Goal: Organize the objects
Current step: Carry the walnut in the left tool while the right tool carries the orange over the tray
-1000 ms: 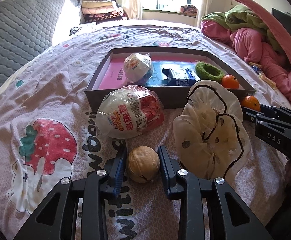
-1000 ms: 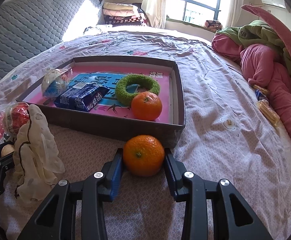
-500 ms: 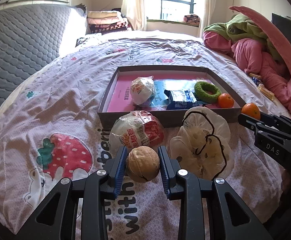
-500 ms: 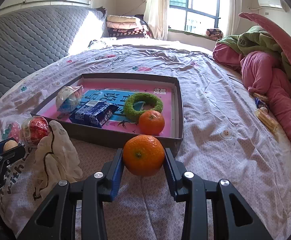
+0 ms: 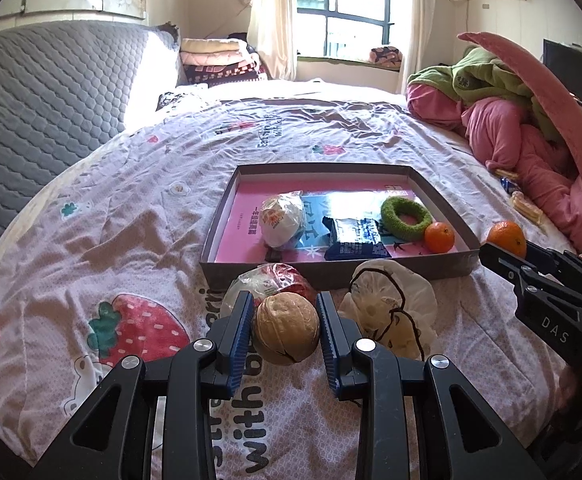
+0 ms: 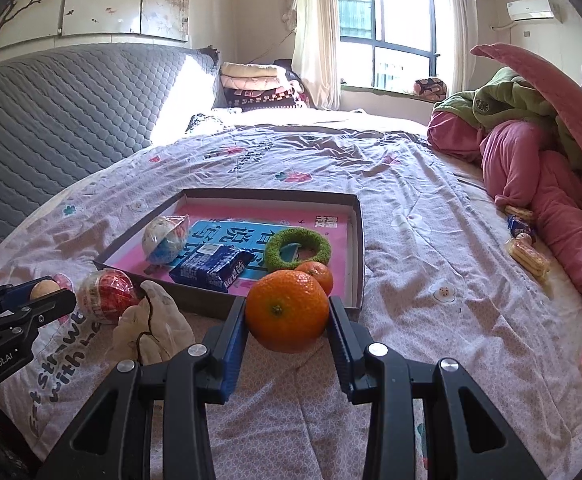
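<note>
My left gripper (image 5: 285,330) is clamped on a walnut (image 5: 286,328), held above the bedspread (image 5: 131,240) just short of the tray (image 5: 331,270); my right gripper (image 6: 287,312) grips an orange (image 6: 287,310) at the tray's near corner

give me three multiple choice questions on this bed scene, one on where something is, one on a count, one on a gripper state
1. Where is the green ring?
A. inside the box
B. on the pink blankets
C. in the left gripper

2. How many oranges are in view?
A. one
B. two
C. four

3. What is the left gripper doing?
A. standing open over nothing
B. shut on a blue packet
C. shut on the walnut

Answers:
1. A, the ring lies on the pink floor of the box, beside the small orange.
2. B, one in the box and the big orange in the right gripper.
3. C, both pads press the walnut, clear of the bedsheet.
</note>
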Demonstrator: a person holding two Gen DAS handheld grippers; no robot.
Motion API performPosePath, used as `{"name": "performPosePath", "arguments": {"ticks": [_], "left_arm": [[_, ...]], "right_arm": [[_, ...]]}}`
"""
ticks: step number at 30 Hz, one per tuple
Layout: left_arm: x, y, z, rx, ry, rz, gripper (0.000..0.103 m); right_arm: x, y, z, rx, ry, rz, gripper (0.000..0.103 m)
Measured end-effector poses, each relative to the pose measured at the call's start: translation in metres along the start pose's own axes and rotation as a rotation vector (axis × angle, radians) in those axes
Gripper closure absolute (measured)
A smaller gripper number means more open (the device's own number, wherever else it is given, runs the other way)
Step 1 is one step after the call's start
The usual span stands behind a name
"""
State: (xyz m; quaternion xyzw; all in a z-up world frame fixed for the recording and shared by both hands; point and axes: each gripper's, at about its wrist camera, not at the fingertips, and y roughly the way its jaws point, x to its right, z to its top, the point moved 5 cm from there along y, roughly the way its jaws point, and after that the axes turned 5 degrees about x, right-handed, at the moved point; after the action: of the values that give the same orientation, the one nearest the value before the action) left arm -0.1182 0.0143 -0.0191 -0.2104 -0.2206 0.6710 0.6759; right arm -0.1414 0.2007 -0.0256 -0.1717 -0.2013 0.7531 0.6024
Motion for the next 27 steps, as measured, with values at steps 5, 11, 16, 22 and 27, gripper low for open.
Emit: {"name": "performPosePath", "arguments": {"ticks": [5,11,16,22,27], "left_arm": [[0.000,0.002,0.009,0.008,-0.016,-0.001,0.070],[-0.001,0.006,0.017,0.021,-0.021,0.008,0.070],[-0.001,0.014,0.026,0.032,-0.025,0.015,0.070],[0.003,0.022,0.040,0.047,-0.018,0.008,0.070],[0.005,0.034,0.052,0.043,-0.024,0.002,0.070]], "right_arm": [[0.000,-0.006,0.006,0.020,0.014,0.001,0.064],[-0.001,-0.008,0.012,0.028,0.020,0.008,0.064],[0.001,-0.007,0.015,0.026,0.026,0.006,0.064],[0.005,-0.004,0.024,0.029,0.027,0.002,0.064],[0.007,-0.002,0.037,0.044,0.009,-0.010,0.064]]}}
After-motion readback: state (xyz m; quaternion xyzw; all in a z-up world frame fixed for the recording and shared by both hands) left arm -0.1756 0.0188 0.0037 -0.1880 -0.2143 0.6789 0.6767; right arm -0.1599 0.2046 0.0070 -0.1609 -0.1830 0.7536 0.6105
